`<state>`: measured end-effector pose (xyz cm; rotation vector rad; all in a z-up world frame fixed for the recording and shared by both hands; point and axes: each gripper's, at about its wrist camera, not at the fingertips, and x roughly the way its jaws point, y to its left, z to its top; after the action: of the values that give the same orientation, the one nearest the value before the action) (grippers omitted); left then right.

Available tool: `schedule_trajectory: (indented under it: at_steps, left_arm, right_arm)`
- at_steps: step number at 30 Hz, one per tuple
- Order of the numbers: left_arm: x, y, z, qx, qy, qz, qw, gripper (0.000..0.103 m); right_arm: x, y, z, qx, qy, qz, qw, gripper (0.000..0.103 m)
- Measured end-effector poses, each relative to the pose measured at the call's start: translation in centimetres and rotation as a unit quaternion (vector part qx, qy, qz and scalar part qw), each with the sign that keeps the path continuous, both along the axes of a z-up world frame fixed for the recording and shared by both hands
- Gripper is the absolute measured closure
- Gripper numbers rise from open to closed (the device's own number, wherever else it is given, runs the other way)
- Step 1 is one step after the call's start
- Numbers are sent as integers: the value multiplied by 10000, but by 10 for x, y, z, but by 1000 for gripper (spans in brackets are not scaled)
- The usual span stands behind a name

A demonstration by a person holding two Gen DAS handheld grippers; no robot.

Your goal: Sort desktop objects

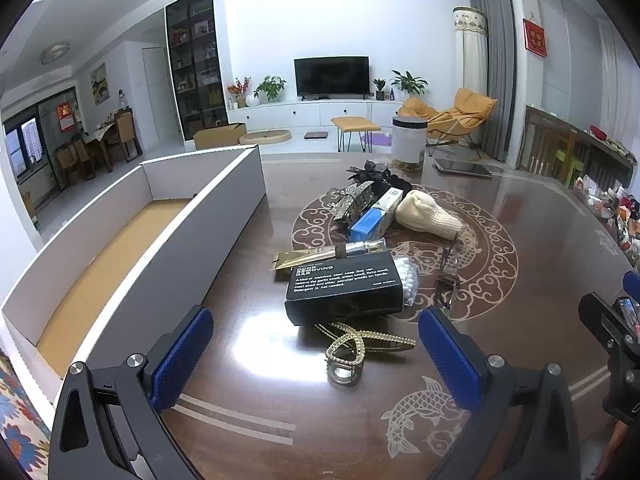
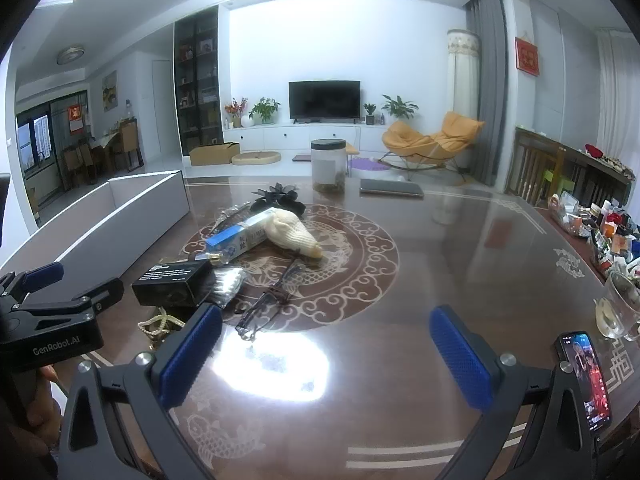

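A pile of small objects lies mid-table: a black box (image 1: 346,288) (image 2: 174,282), a gold pearl hair clip (image 1: 352,350), a blue-white box (image 1: 376,214) (image 2: 244,234), a cream knit mitten (image 1: 426,214) (image 2: 294,232), glasses (image 1: 448,276) (image 2: 264,308), a bag of cotton swabs (image 1: 408,280), a gold packet (image 1: 304,258) and a black flower (image 2: 280,196). My left gripper (image 1: 316,354) is open just before the hair clip. My right gripper (image 2: 326,354) is open over bare table, right of the glasses.
A long white cardboard box (image 1: 132,240) (image 2: 120,216) stands open at the left. A clear jar (image 2: 328,164), a tablet (image 2: 390,188), a glass cup (image 2: 618,308), a phone (image 2: 588,380) and clutter (image 2: 600,228) at the right edge share the table (image 2: 440,264).
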<state>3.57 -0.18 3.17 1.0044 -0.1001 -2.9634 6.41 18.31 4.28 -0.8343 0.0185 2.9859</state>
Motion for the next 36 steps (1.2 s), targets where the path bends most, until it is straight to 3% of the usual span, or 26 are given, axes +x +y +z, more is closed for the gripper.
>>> schedule_trajectory:
  at_steps: [29, 36]
  left_arm:
    - [8, 0, -6, 18, -158, -102, 9998, 0]
    - [10, 1, -6, 58, -228, -396, 9989, 0]
  right_arm:
    - [12, 0, 4, 2, -99, 46, 9999, 0]
    - [16, -4, 7, 160, -150, 33, 9998, 0]
